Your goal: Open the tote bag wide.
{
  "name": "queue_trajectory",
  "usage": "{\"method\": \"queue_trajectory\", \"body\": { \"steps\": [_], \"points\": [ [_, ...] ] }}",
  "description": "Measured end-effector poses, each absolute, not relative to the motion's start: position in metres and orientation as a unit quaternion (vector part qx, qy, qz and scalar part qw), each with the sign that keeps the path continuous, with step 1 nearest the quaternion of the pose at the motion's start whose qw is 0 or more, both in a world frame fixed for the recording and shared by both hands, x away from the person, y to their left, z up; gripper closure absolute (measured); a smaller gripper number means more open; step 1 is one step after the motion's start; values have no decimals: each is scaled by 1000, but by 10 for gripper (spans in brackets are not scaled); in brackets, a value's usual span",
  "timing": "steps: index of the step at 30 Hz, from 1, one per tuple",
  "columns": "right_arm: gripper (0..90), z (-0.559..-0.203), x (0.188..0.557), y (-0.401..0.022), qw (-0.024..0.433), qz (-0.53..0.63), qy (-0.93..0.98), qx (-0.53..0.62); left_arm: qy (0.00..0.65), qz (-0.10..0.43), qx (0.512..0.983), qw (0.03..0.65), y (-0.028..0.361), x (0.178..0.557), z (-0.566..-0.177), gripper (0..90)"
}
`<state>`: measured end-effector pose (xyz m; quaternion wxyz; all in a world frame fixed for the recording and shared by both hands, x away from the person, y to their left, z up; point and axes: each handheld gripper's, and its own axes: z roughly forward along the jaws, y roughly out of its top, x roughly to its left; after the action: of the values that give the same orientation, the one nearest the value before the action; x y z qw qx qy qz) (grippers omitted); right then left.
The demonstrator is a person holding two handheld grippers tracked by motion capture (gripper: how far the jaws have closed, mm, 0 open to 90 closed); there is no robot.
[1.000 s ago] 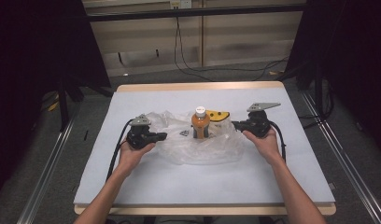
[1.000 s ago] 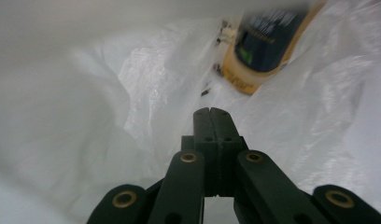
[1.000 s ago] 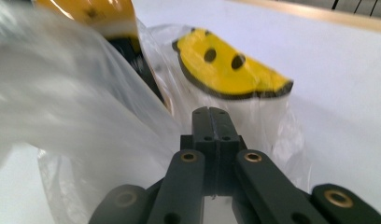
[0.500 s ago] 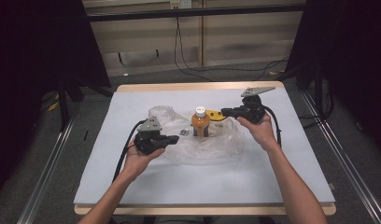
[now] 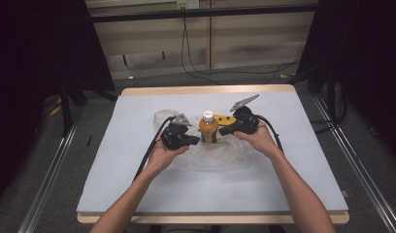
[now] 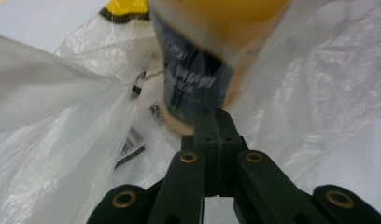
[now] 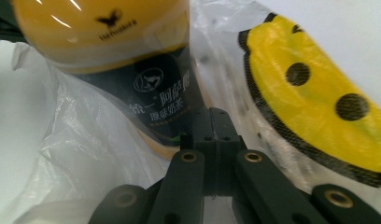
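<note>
Since the bottle (image 5: 208,127) stands upright on a thin, slippery plastic bag (image 5: 220,155), we judge it stiff but easily tipped. With both grippers' jaws pressed together, the left gripper (image 5: 195,141) at nine o'clock, the right gripper (image 5: 223,131) at three, we would grip its body.

One bottle (image 5: 208,127), one plastic bag (image 5: 220,154), two grippers, one table (image 5: 138,179)

A lab recording bay: black curtains (image 5: 36,73), metal rails (image 5: 45,179), cables (image 5: 196,63), covered table (image 5: 138,194).

Bottle (image 5: 208,128) seemingly on bag (image 5: 220,156)
</note>
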<state>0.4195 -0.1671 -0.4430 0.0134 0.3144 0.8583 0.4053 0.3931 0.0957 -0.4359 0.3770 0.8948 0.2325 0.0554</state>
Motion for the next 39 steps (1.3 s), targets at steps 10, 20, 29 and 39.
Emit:
{"method": "queue_trajectory", "body": {
  "steps": [10, 20, 29, 39],
  "points": [
    [900, -468, 433, -156, -8, 356, 881, 312, 235, 37, 915, 325, 90, 407, -461, 900],
    [900, -479, 448, -151, -6, 348, 876, 334, 194, 3, 934, 299, 85, 390, -467, 900],
    [900, -477, 465, -156, 18, 336, 866, 370, 152, -19, 943, 297, 75, 358, -466, 900],
    [900, -479, 496, -168, 37, 333, 846, 415, 101, -17, 950, 294, 76, 312, -464, 900]
  ]
}}
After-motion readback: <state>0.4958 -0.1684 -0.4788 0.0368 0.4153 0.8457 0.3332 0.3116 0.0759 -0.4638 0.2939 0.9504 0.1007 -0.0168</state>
